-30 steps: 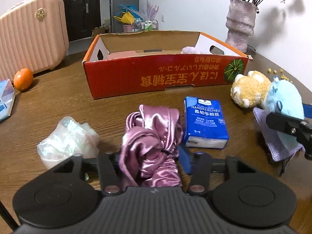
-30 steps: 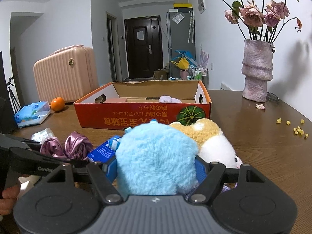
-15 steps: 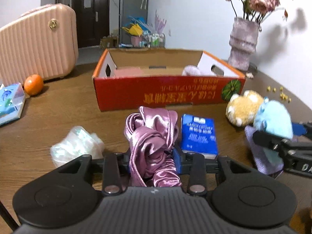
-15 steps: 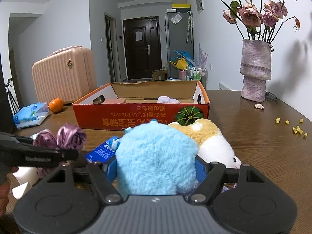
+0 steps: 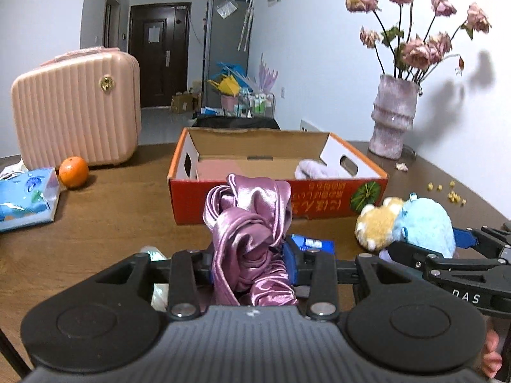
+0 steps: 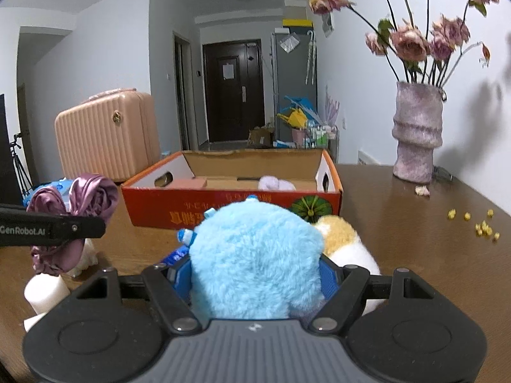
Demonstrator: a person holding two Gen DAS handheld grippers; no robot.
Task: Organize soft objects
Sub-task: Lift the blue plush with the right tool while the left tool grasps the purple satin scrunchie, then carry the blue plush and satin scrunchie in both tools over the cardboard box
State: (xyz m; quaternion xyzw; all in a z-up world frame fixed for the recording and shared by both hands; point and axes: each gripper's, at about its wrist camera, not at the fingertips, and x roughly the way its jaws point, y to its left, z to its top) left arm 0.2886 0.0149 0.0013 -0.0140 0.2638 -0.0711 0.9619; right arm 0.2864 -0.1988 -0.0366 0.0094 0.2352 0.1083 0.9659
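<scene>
The left claw (image 5: 252,263) is clamped on the pink satin cloth (image 5: 250,239), held above the worktop (image 5: 111,223) before the box (image 5: 274,188). Carry it clear over the near wall, I judge, then release. The right claw (image 6: 255,274) grips the blue plush toy (image 6: 255,261), low near the front edge.

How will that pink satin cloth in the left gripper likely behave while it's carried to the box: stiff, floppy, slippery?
Probably floppy: the satin cloth bunches in loose folds in the left gripper, and in the right wrist view part of it droops below. Its glossy sheen suggests it could slip. It looks light, so it should drop limply into the cardboard box.
</scene>
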